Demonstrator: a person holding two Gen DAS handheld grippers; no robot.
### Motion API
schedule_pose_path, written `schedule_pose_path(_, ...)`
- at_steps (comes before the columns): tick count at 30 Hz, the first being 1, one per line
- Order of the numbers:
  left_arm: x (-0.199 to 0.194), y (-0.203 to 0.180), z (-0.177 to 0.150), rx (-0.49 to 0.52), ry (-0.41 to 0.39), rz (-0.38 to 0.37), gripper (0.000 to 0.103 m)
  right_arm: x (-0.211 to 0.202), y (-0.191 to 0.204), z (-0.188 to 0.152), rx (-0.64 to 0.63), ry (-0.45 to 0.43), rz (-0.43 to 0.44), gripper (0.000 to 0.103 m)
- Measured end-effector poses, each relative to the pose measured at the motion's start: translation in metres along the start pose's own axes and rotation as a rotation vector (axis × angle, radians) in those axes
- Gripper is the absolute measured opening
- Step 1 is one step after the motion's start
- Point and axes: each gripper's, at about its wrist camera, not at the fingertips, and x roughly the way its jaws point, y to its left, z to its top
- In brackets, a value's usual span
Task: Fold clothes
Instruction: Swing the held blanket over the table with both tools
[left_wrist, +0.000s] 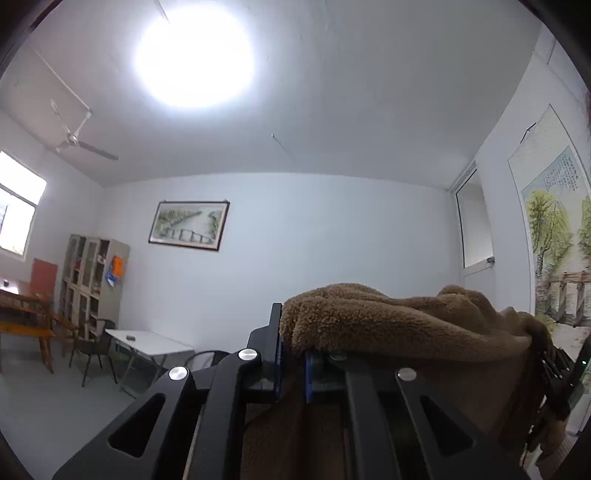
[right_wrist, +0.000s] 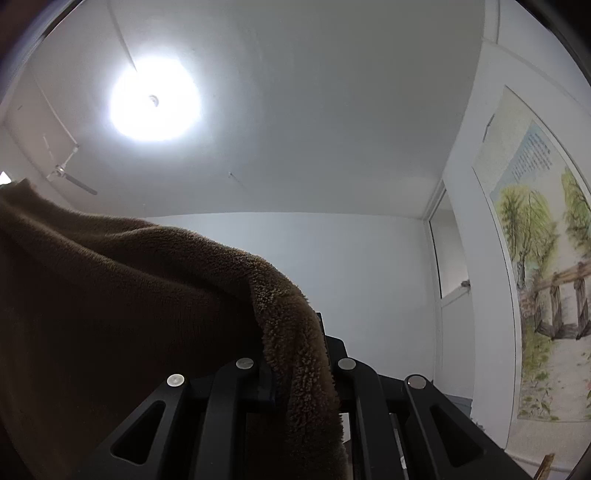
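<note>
Left wrist view looks up at ceiling and far wall, with a brown fleece garment (left_wrist: 399, 321) bunched over the tips of the left tongs (left_wrist: 293, 369). Those tongs are clamped on a pinch of fleece, the cloth squeezed between the blue pads and hanging down behind them. To the right of the garment's hump in this view, dark hardware shows at the frame's edge, likely the other tool, though that is a guess.

Right wrist view tells the same story from the other end: the right tongs (right_wrist: 295, 373) are closed on a fleece edge (right_wrist: 295, 332), and the garment's dark body spreads away to the left of that edge, filling the lower left of the frame.

Both tools point upward, so the garment is held aloft between them, clear of any tabletop; a small white one stands across the room, well below and left of the garment in the left view. No crease or finished fold is visible. A lifted garment fits either spreading it out for a fold or carrying one half over the other, and the pictures do not settle which. Laying it down flat and folded appears to remain.
</note>
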Motion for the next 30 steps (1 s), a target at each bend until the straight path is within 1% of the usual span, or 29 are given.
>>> schedule_pose_path(2,-0.006,0.006,-0.007,0.017,-0.006,0.03,0.012,-0.006,0.008,-0.001,-0.018,0.013,0.024,0.012)
schedule_pose_path(5,-0.012,0.002,-0.048,0.023,0.022,0.065,0.012,-0.016,0.021,-0.001,-0.044,0.032,0.059,0.012)
schedule_pose_path(7,0.007,0.01,-0.081,0.013,0.056,0.082,0.012,-0.022,0.029,-0.002,-0.062,0.045,0.082,0.012)
schedule_pose_path(9,0.038,0.01,-0.123,0.002,0.109,0.099,0.012,-0.028,0.038,-0.002,-0.08,0.058,0.106,0.012)
schedule_pose_path(10,0.063,0.016,-0.149,-0.005,0.144,0.106,0.012,-0.026,0.044,-0.009,-0.094,0.081,0.113,0.012)
schedule_pose_path(11,0.084,0.021,-0.171,-0.012,0.179,0.112,0.012,-0.02,0.05,-0.018,-0.101,0.113,0.119,0.012)
schedule_pose_path(13,0.116,0.03,-0.2,-0.031,0.251,0.116,0.012,-0.007,0.057,-0.034,-0.088,0.177,0.132,0.012)
schedule_pose_path(14,0.146,0.042,-0.218,-0.042,0.292,0.117,0.012,0.0,0.061,-0.043,-0.081,0.209,0.138,0.012)
schedule_pose_path(16,0.19,0.061,-0.256,-0.057,0.375,0.116,0.012,0.022,0.07,-0.07,-0.074,0.283,0.14,0.012)
schedule_pose_path(17,0.226,0.078,-0.277,-0.062,0.409,0.119,0.012,0.033,0.075,-0.083,-0.071,0.32,0.141,0.012)
schedule_pose_path(19,0.281,0.1,-0.314,-0.074,0.494,0.122,0.013,0.055,0.084,-0.11,-0.065,0.394,0.142,0.012)
schedule_pose_path(23,0.365,0.12,-0.382,-0.06,0.671,0.129,0.013,0.113,0.102,-0.182,-0.07,0.554,0.115,0.012)
schedule_pose_path(26,0.421,0.124,-0.441,-0.037,0.818,0.142,0.013,0.164,0.111,-0.239,-0.085,0.677,0.087,0.012)
schedule_pose_path(27,0.439,0.125,-0.463,-0.028,0.869,0.148,0.013,0.178,0.114,-0.259,-0.087,0.723,0.082,0.012)
schedule_pose_path(30,0.492,0.135,-0.542,-0.001,1.034,0.167,0.013,0.213,0.127,-0.325,-0.101,0.89,0.085,0.012)
